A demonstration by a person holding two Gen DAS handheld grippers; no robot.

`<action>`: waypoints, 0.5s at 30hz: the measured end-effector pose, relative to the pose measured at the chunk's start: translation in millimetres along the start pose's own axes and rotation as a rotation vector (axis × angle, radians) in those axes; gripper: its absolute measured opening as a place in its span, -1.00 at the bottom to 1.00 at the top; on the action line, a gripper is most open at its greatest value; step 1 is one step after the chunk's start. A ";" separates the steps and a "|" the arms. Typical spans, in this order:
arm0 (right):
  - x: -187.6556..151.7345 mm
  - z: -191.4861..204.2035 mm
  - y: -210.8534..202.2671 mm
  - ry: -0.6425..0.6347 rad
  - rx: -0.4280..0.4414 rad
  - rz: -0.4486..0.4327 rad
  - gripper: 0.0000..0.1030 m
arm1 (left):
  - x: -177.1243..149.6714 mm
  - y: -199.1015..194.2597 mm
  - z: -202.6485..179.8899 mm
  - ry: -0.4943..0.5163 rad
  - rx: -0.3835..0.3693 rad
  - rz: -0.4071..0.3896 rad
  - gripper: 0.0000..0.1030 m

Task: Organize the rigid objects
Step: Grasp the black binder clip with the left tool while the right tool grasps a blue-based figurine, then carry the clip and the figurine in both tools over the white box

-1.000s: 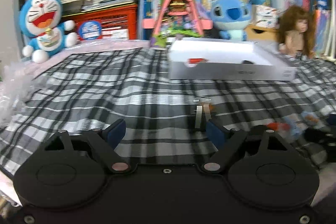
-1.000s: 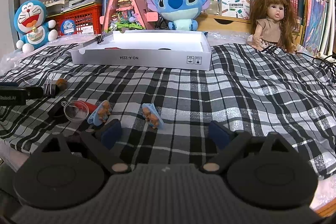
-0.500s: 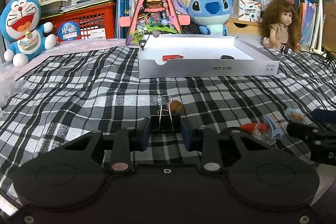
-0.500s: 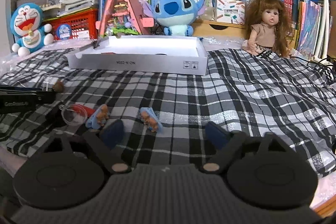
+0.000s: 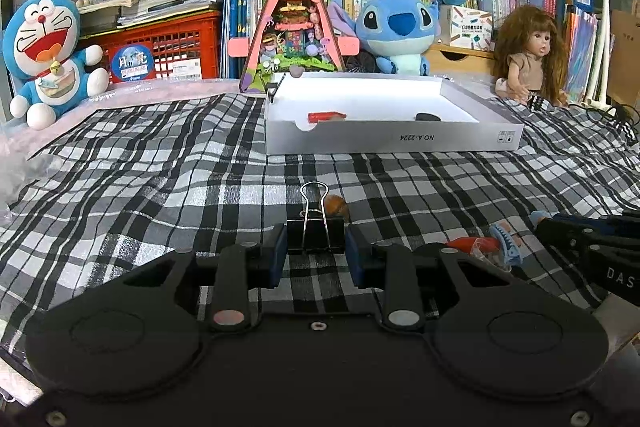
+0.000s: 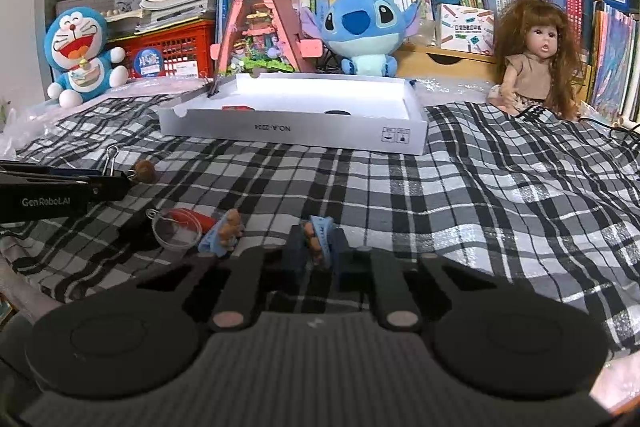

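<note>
My left gripper [image 5: 316, 253] is shut on a black binder clip [image 5: 315, 233] whose wire handles stand upright, low over the plaid cloth. A brown nut-like piece [image 5: 335, 205] lies just behind it. My right gripper [image 6: 317, 255] is shut on a blue hair clip with small bear figures [image 6: 319, 237]. A second blue bear clip [image 6: 222, 237] lies to its left, beside a clear round cup [image 6: 176, 229] and a red piece [image 6: 192, 217]. The white open box [image 5: 394, 139] stands farther back, holding a red item [image 5: 326, 116] and a dark item [image 5: 427, 116].
Plush toys, a pink triangular model [image 5: 294, 23], a red crate [image 5: 168, 47], books and a doll [image 5: 530, 57] line the back. Crinkled plastic [image 5: 16, 171] lies at the left edge. The left gripper's body [image 6: 48, 191] shows at the left of the right wrist view.
Both grippers went from open to shut: the left one closed on the binder clip, then the right one closed on the blue bear clip. Neither hand shifted much.
</note>
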State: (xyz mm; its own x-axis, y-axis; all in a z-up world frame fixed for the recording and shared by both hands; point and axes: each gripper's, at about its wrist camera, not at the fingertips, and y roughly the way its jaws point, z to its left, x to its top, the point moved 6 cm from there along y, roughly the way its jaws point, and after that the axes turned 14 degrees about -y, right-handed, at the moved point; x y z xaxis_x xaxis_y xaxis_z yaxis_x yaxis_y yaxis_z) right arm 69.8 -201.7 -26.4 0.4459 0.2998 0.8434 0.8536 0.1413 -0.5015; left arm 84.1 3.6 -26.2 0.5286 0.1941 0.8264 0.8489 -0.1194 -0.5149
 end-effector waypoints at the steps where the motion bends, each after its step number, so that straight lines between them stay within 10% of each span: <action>1: 1.0 0.9 -0.6 -0.002 0.001 -0.004 -0.71 | 0.6 -1.3 0.0 0.000 -0.002 -0.002 -0.43; 15: 14.8 -3.1 -0.4 -0.011 -0.017 -0.021 -0.72 | 21.2 -4.1 3.5 -0.031 -0.009 -0.013 -0.44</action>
State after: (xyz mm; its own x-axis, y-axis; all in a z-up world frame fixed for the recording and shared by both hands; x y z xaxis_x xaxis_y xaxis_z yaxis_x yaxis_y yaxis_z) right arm 76.9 -200.2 -13.0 0.4250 0.3071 0.8515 0.8671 0.1319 -0.4803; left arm 91.8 11.5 -7.4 0.5172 0.2258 0.8255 0.8558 -0.1254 -0.5019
